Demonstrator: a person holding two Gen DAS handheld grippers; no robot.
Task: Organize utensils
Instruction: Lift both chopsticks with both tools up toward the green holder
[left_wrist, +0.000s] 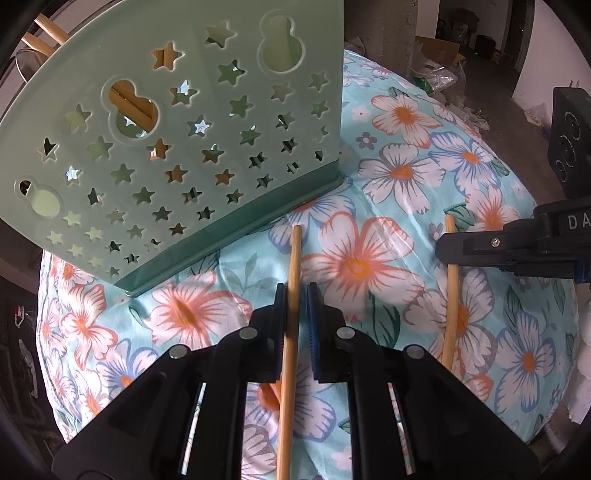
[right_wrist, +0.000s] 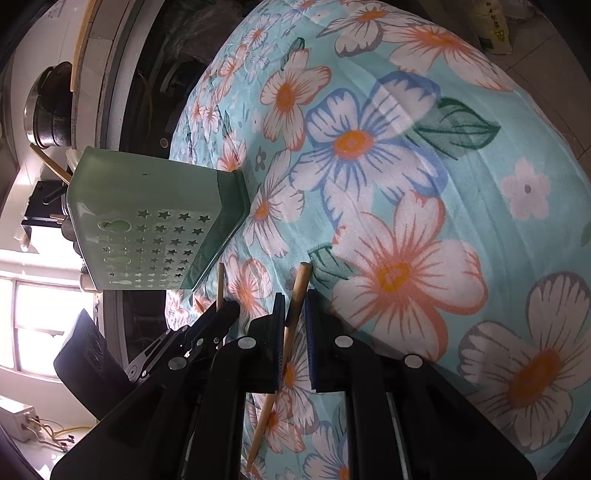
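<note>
Up and to the left of the left gripper (left_wrist: 296, 295), the pale green plastic utensil holder with star cut-outs (left_wrist: 177, 147) is standing on the flower-print turquoise tablecloth (left_wrist: 388, 206), wooden sticks showing inside it. The left gripper's jaws are pinching a thin wooden chopstick (left_wrist: 291, 332) lying on the cloth. Further right, the right gripper (right_wrist: 294, 306) is clamping a second wooden chopstick (right_wrist: 295, 295) the same way, nearly closed

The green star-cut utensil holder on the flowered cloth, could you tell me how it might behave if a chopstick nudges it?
The green holder looks like thin, perforated plastic, so probably light and easily pushed. It stands tall on the soft, wrinkled flowered cloth, so it may tip rather than slide. The chopsticks already inside add little weight.
</note>
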